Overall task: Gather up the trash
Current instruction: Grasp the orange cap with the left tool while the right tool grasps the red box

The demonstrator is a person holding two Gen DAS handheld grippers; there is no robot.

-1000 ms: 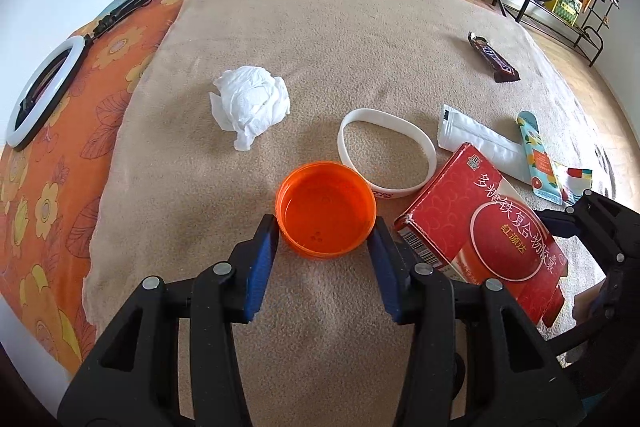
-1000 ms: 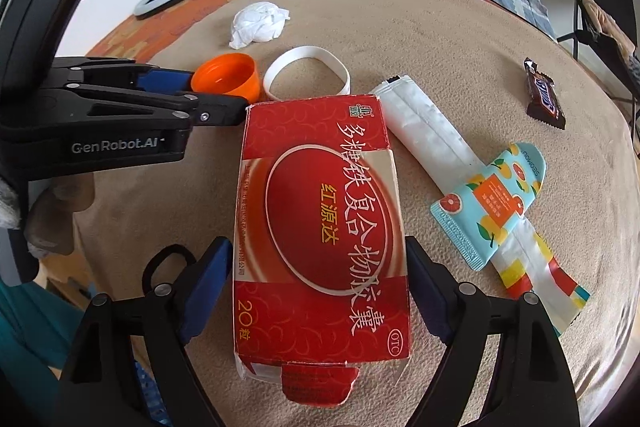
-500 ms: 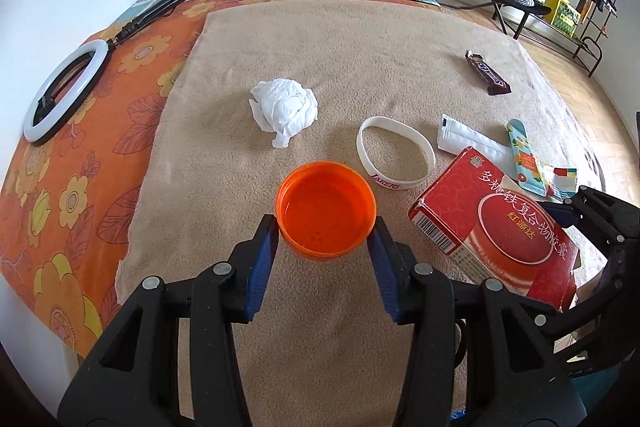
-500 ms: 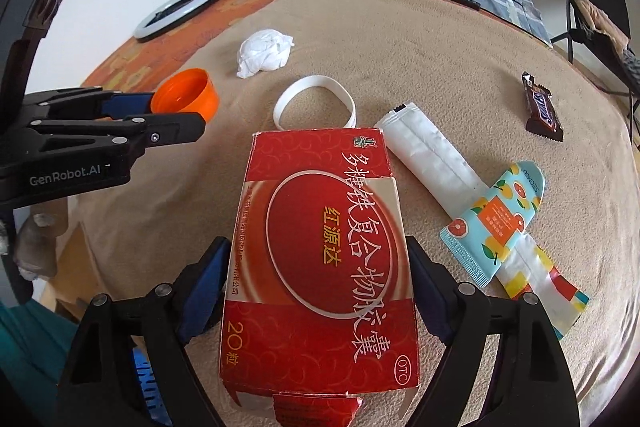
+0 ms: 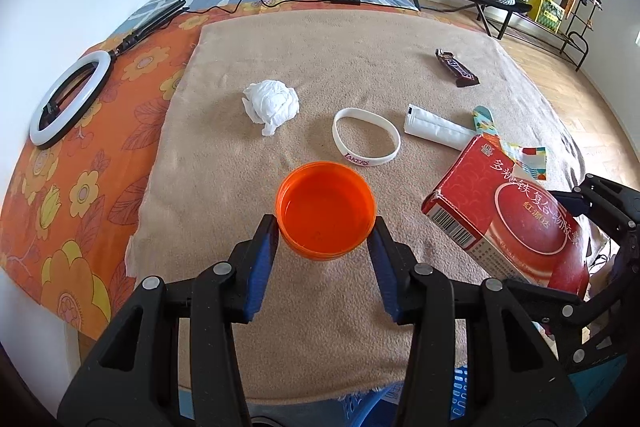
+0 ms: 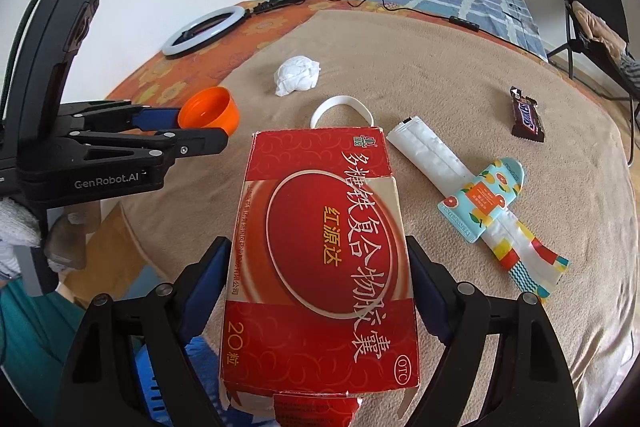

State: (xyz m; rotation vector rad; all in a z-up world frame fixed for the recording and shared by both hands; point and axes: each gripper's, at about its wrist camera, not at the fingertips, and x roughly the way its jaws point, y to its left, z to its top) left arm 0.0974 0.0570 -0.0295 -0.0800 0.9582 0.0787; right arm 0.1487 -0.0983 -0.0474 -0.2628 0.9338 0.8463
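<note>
Left wrist view shows the left tongs (image 5: 326, 235) clenched on an orange plastic lid (image 5: 326, 209), its blue pads pressed against opposite sides of the rim, hollow side up. Compared with a second ago, the beige blanket (image 5: 340, 39) and the litter on it look smaller and farther off, and the lid, which sat low by the white wristband (image 5: 366, 137), now hangs clear above the bed. The right tongs (image 6: 318, 285) grip a red medicine box (image 6: 322, 251) across its narrow width; it too has come up off the blanket, and its far end now covers part of the wristband in the right wrist view. Both pieces look picked up, so carrying them to a bin is probably next; something blue and slotted shows at the bottom edge of both views, perhaps a basket, though I cannot be sure.

The box's long axis runs straight out along the tongs, away from the camera, with its torn flap end nearest the lens and the printed face up. The lid has no long axis.

Still lying on the blanket are a crumpled tissue (image 5: 272, 103), a white sachet (image 6: 426, 155), a fruit-print wrapper (image 6: 484, 201) and a chocolate bar wrapper (image 6: 527, 115).
</note>
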